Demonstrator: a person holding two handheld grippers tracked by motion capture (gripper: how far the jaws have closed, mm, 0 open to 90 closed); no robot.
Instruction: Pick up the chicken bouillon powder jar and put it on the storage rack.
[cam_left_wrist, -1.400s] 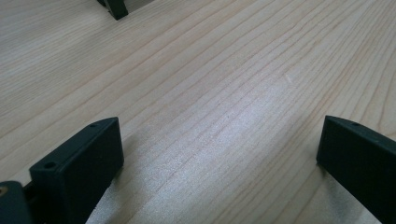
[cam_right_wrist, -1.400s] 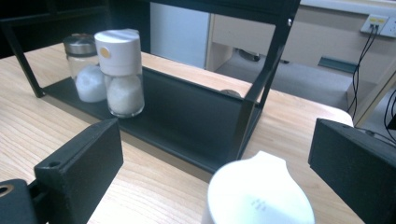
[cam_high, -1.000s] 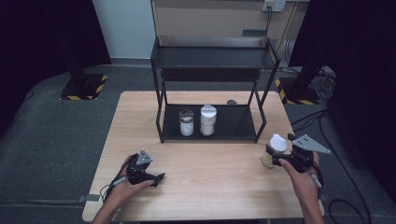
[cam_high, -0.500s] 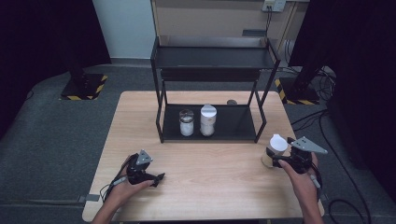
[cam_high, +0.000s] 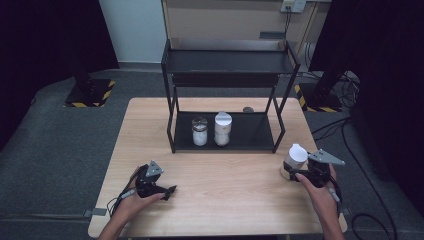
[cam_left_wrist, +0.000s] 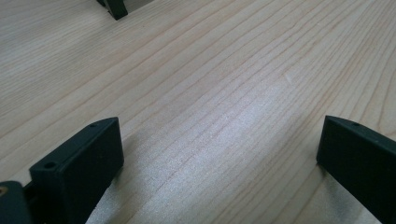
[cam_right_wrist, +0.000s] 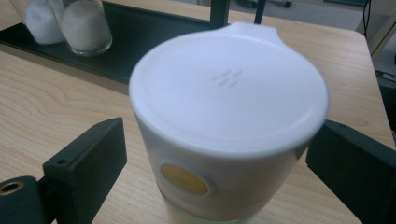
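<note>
High view: your right gripper (cam_high: 295, 172) sits near the right edge of the table (cam_high: 230, 210), with the white-lidded jar (cam_high: 293, 160) standing upright between its jaws.
Right gripper view: the jar (cam_right_wrist: 224, 135) stands between your two black jaws; they have just been closing in on it, but a gap shows on the left side and you cannot tell whether the right jaw touches, so no grip shows yet.
Jar details: round white lid with a small tab at its far edge, pale body, a yellow spot on the side facing you.
Left gripper: your left gripper (cam_high: 167, 191) rests low on the table near the front left corner, well apart from the jar.
Left gripper view: jaws (cam_left_wrist: 215, 154) wide apart with bare wood grain between them.
Rack: the black two-level rack (cam_high: 227, 67) stands at the back edge of the table.
Rack lower shelf: a small glass jar of white powder (cam_high: 199, 132) and a taller white-lidded container (cam_high: 222, 128) stand side by side, just beside each other toward the shelf's left half.
</note>
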